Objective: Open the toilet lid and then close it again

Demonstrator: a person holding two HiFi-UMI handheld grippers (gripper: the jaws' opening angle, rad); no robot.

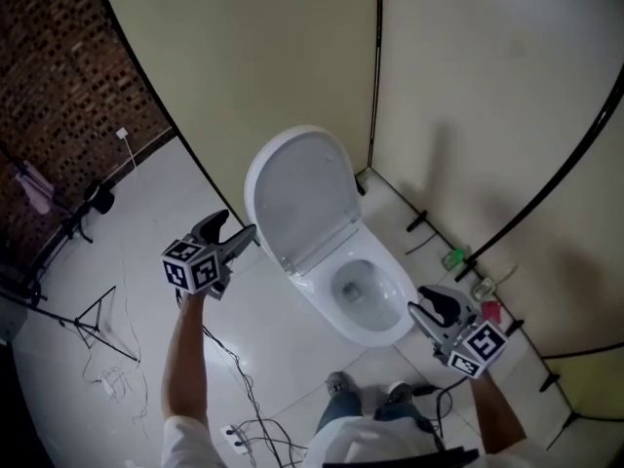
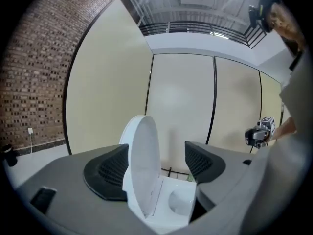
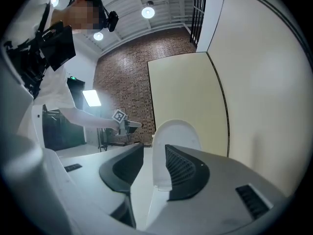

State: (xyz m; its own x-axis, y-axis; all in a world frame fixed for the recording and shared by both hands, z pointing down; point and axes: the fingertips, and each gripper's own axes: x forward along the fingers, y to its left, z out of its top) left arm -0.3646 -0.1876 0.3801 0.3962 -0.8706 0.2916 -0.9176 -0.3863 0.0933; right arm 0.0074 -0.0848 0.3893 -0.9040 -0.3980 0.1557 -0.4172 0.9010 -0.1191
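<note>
Light is bright and even, coming from round ceiling lamps (image 3: 148, 11) that flare white in both gripper views. In the head view soft grey shadows lie on the cream partition (image 1: 507, 86), and the brick wall (image 1: 58, 76) at the upper left is dimmer. The toilet lid (image 1: 302, 188) shows no glare. Straight lines bow in every view, and the gripper views go black at their corners.

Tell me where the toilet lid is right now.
In the head view the toilet lid stands raised at centre, hinged behind the bowl and leaning toward the wall corner, with the left claw just off its left edge.
</note>
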